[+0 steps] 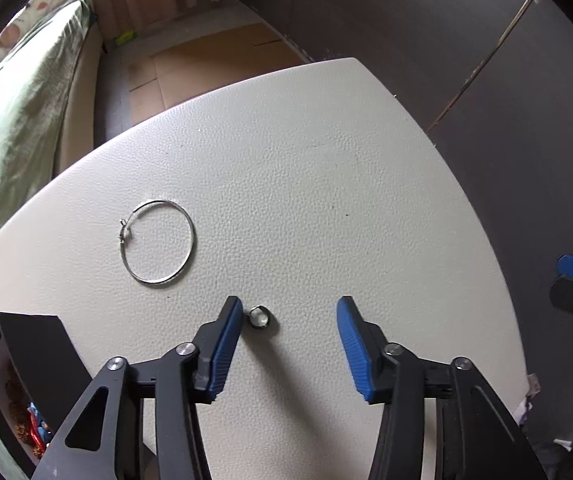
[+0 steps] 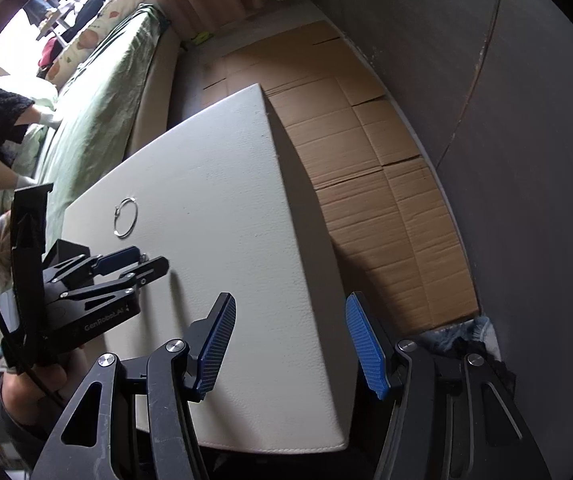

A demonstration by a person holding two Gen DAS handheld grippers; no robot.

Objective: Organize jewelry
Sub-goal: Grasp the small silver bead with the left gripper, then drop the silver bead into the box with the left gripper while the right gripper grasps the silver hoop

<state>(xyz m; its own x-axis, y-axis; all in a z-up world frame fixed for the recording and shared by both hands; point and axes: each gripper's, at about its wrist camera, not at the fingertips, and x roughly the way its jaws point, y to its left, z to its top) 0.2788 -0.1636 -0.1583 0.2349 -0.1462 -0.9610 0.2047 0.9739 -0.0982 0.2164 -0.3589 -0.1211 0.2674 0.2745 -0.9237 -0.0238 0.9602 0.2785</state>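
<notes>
Fingers of the left gripper point(image 1: 289, 312) stand wide apart and low over the white surface point(image 1: 326, 168), holding nothing. Between them, but hard against the left pad point(image 1: 226, 344), lies a small ring point(image 1: 260, 317); whether pad and ring touch I cannot tell, though they are at least just beside one another. The right pad point(image 1: 354, 348) is well apart from it.

At about ten o'clock from the ring, near but clear of it, a thin wire hoop point(image 1: 157, 242) lies flat with its clasp toward nine o'clock. At eight o'clock, at the surface's near-left corner, stands a black box point(image 1: 26, 364) with bright beaded pieces inside, which I take for the jewelry box.

The right gripper point(image 2: 288, 344) is also spread open and empty, hanging over the near right edge of the surface at about four o'clock from the ring, away from both pieces.

Judged from this, the step in hand is picking up the ring with the left gripper, and the grasp is not yet made. The next move calls for shifting the gripper a little toward nine o'clock so the ring sits midway, then closing gently: such a small, hard, round thing may skid or pop out from an off-centre squeeze. After that comes a carry toward eight o'clock into the box; the hoop remains to be dealt with.
</notes>
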